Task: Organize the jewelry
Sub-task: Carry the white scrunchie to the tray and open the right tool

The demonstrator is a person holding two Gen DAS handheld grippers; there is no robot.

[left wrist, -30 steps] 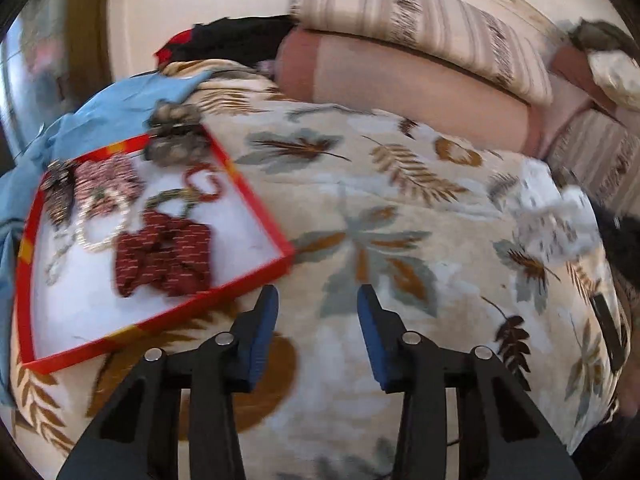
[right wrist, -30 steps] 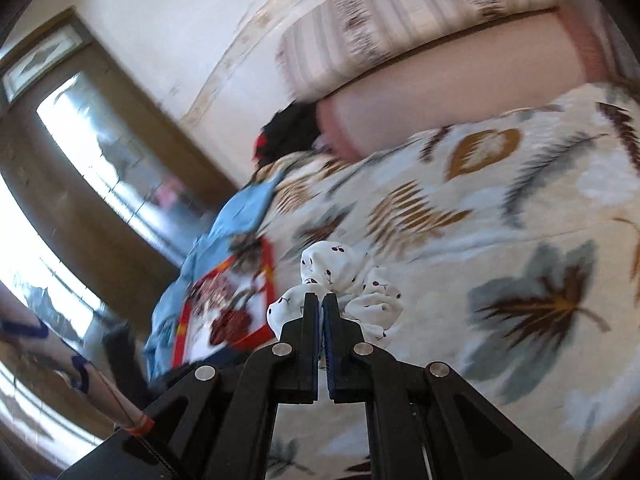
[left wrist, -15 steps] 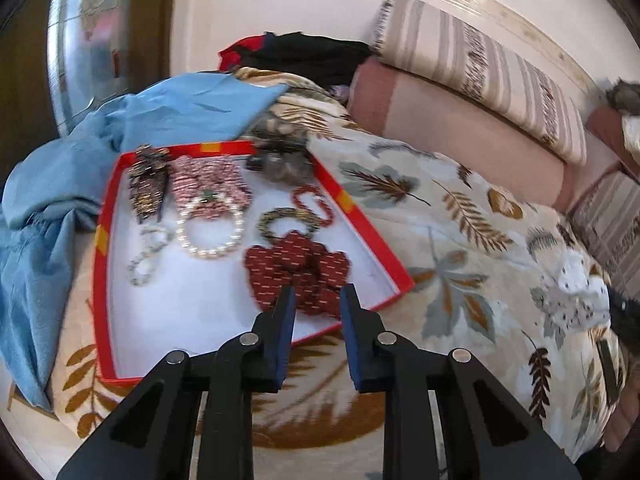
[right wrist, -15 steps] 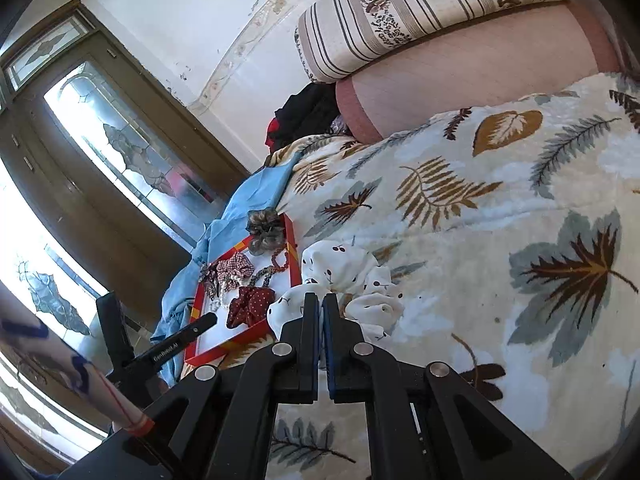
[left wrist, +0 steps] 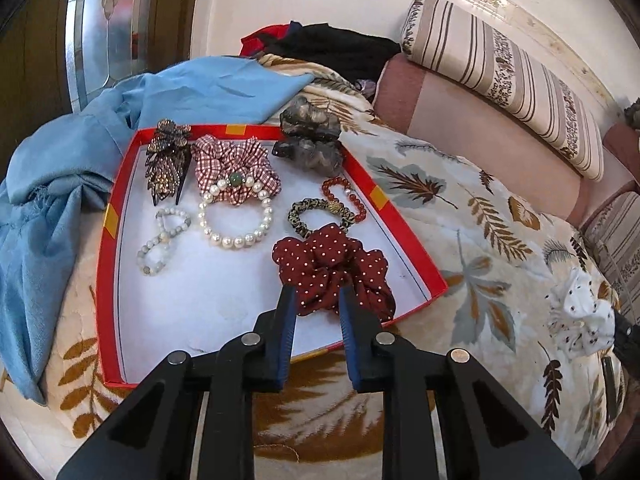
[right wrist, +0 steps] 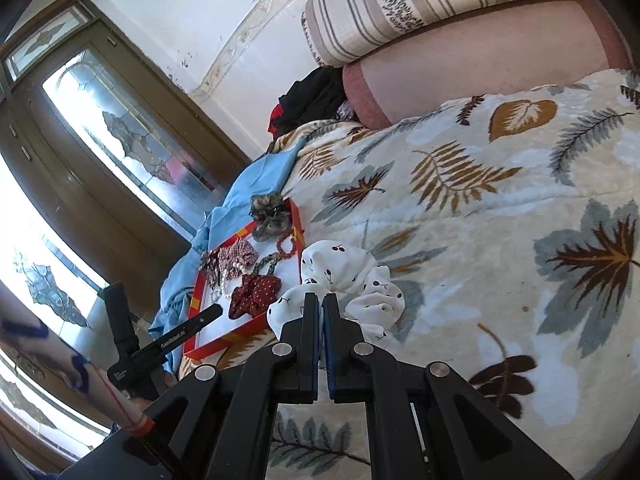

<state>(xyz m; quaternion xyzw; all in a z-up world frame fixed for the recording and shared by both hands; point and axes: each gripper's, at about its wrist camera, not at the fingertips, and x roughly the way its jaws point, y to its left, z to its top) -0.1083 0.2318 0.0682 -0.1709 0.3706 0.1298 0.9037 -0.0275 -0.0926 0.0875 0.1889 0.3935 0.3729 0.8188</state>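
Note:
A red-rimmed box (left wrist: 400, 228) with a white floor lies on the leaf-print blanket. It holds a dark red dotted scrunchie (left wrist: 332, 270), a checked scrunchie (left wrist: 236, 168), a pearl bracelet (left wrist: 234, 222), a small bead bracelet (left wrist: 162, 236), a brown hair clip (left wrist: 166, 162), a red bead bracelet (left wrist: 346, 196) and a leopard hair tie (left wrist: 316, 216). A grey scrunchie (left wrist: 310, 140) rests on the far rim. My left gripper (left wrist: 317, 296) is open, its jaws on either side of the red scrunchie's near edge. My right gripper (right wrist: 321, 300) is shut on a white cherry-print scrunchie (right wrist: 340, 280), just right of the box (right wrist: 298, 240).
A blue cloth (left wrist: 64, 184) lies left of and behind the box. Striped and pink bolsters (left wrist: 492, 92) line the back. Dark clothes (left wrist: 328, 48) are piled at the far end. A glass-panelled door (right wrist: 120, 128) stands on the left.
My left gripper swung left from the bare blanket to the box and narrowed around the red scrunchie's edge. My right gripper carried the white scrunchie closer to the box.

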